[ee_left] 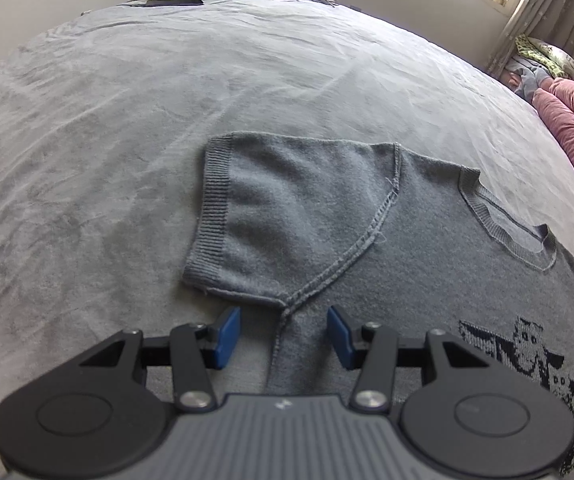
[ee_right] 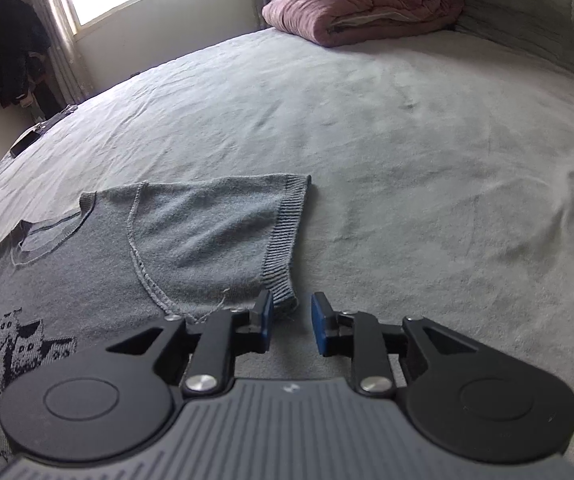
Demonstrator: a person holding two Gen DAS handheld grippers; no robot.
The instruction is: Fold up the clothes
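Observation:
A grey knitted short-sleeved sweater [ee_left: 407, 248] lies flat on the grey bed [ee_left: 167, 100], with a dark cat pattern [ee_left: 527, 352] on its chest. In the left wrist view one sleeve [ee_left: 279, 216] spreads out just ahead of my left gripper [ee_left: 285, 334]. That gripper is open, its blue pads [ee_left: 229, 336] standing either side of the sweater's side seam without pressing it. In the right wrist view the other sleeve [ee_right: 215, 236] lies ahead. My right gripper [ee_right: 292, 322] is open by a narrow gap, with the lower corner of the ribbed cuff [ee_right: 283, 248] just in front of it.
A rolled pink quilt [ee_right: 363, 0] sits at the far end of the bed near the window. Dark flat items [ee_left: 175, 2] lie along the bed's far edge, and a phone-like item [ee_right: 23, 142] lies at the left edge. Dark clothes [ee_right: 11, 48] hang in the corner.

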